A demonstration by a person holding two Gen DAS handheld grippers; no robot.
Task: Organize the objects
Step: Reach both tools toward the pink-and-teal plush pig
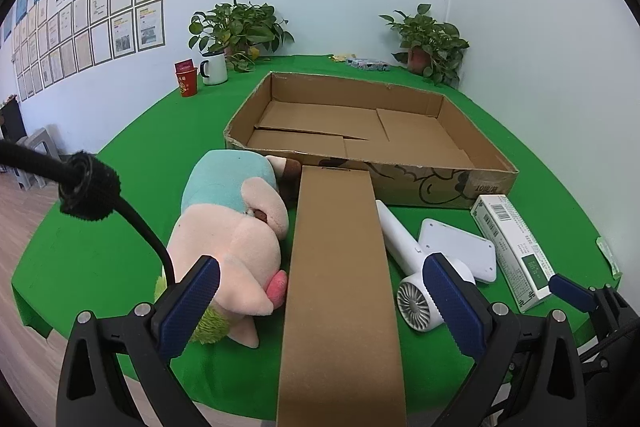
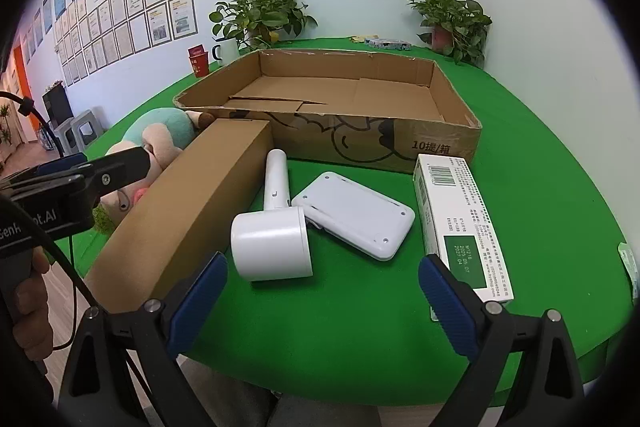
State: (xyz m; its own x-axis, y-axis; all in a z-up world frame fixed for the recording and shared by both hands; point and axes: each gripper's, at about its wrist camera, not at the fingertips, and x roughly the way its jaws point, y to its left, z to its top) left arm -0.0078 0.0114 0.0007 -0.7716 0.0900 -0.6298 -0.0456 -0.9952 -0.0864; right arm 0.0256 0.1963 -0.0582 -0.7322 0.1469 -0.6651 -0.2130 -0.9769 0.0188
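Note:
A shallow open cardboard tray (image 1: 400, 183) (image 2: 360, 147) sits mid-table with nothing in it. In front of it lie a plush toy (image 1: 236, 227) (image 2: 160, 131), a long brown box (image 1: 340, 287) (image 2: 188, 215), a white hair dryer (image 1: 416, 275) (image 2: 276, 231), a flat white device (image 1: 460, 247) (image 2: 356, 219) and a white-and-green carton (image 1: 516, 247) (image 2: 460, 223). My left gripper (image 1: 324, 291) is open, its jaws either side of the brown box without touching it. My right gripper (image 2: 324, 287) is open over bare cloth just in front of the dryer.
The green tablecloth (image 1: 120, 227) (image 2: 540, 187) covers the table; its near edge lies just under both grippers. At the back stand two potted plants (image 1: 240, 27) (image 1: 432, 43), a white mug (image 1: 214, 67), a red cup (image 1: 187, 79) and a small packet (image 1: 368, 63). A hand (image 2: 32, 303) holds the left gripper.

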